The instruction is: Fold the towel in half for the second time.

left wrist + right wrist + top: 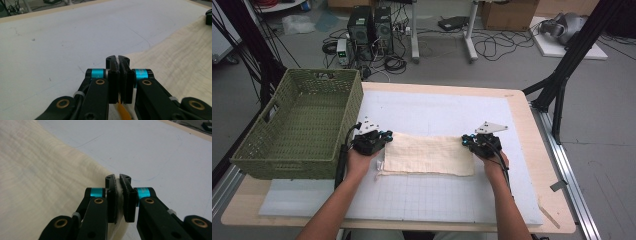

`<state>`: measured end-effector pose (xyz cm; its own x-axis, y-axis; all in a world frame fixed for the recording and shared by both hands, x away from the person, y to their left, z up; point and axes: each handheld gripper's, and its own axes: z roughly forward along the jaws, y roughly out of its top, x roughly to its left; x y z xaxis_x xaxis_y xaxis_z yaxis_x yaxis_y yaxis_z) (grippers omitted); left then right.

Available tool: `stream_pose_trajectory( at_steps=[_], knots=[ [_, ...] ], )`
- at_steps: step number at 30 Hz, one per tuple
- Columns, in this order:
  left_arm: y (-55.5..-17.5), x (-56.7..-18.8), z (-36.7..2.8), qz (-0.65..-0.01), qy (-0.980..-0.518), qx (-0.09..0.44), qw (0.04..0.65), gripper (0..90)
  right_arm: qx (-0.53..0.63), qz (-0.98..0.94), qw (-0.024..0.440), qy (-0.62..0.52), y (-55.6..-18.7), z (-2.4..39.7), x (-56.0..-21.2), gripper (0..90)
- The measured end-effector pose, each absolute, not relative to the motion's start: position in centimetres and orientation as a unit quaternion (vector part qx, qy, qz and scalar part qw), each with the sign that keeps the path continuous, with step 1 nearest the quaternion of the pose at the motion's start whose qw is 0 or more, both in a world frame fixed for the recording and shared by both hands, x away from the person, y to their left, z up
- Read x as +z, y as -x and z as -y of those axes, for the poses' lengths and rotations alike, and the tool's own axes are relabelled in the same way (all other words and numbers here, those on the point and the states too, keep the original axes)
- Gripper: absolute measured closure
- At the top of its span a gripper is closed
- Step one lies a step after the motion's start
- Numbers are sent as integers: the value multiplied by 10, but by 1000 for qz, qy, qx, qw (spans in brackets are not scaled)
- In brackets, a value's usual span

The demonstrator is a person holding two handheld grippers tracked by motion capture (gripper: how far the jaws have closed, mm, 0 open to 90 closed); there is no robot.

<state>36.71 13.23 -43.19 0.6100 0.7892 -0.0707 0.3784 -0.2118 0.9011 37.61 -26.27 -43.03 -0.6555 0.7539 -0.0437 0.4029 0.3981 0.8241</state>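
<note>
Jaws of both grippers are clenched on the cream cloth (428,155): the left gripper (118,65) pinches its left edge, the right gripper (118,185) its right edge, with fabric seen between the pads. The cloth is laid folded flat on the white mat (437,112) of the worktop (539,165), beside the green woven basket (319,150). The step seems to be the grasp for a fold or a lift. For the next move, both edges should be raised together, evenly.
</note>
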Motion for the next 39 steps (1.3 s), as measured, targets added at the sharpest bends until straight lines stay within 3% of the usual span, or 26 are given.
stream_pose_trajectory(
  at_steps=[20, 28, 29, 34, 39],
  knots=[
    [-317, -435, -140, -374, -771, 175, 485, 860, 465, -814, 202, -283, -316, 276, -422, 849],
    [-301, -442, -141, -373, -786, 155, 468, 842, 446, -831, 189, -275, -297, 277, -435, 849],
    [-300, -441, -141, -379, -781, 155, 472, 820, 444, -832, 187, -274, -295, 276, -435, 849],
    [-301, -419, -145, -385, -753, 162, 508, 524, 430, -841, 189, -269, -291, 275, -436, 848],
    [-310, -405, -142, -376, -740, 152, 537, 506, 424, -844, 191, -267, -288, 274, -437, 847]
  ],
)
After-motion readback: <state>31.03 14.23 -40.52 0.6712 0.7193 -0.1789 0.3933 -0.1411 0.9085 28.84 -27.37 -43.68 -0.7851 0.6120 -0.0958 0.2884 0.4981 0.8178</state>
